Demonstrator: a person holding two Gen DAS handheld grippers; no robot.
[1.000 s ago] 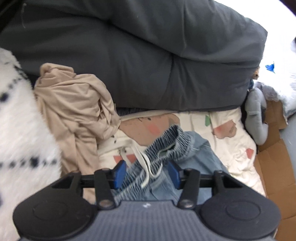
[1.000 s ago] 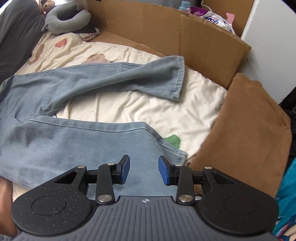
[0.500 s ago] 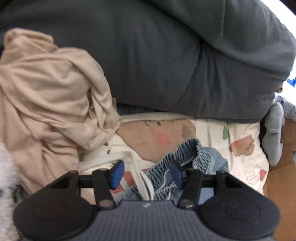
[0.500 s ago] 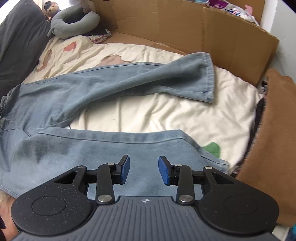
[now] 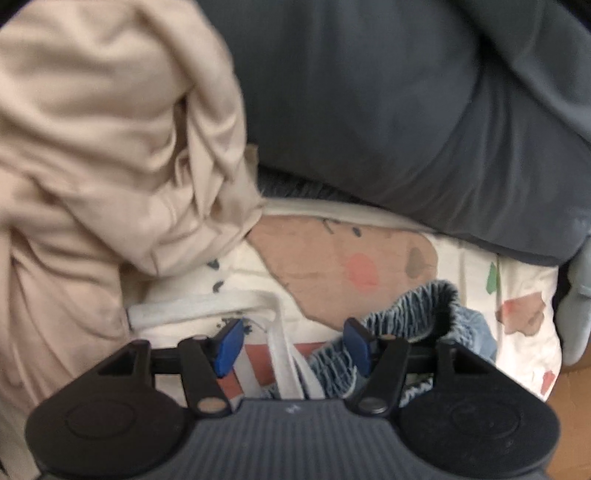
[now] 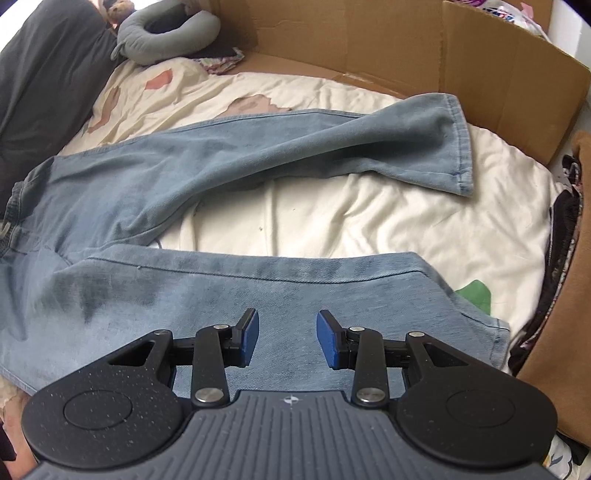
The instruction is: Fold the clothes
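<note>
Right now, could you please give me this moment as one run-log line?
task: fold clothes | jeans: flat on bed, legs apart, unfolded | left gripper: open at waistband, drawstring between fingers | right gripper: open over near leg

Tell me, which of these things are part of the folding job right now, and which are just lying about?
Part of the job:
jeans, spread flat on the bed
their waistband and white drawstring
left tongs, open
right tongs, open

Just lying about:
beige garment, crumpled
dark grey duvet
grey neck pillow
cardboard
brown cushion
</note>
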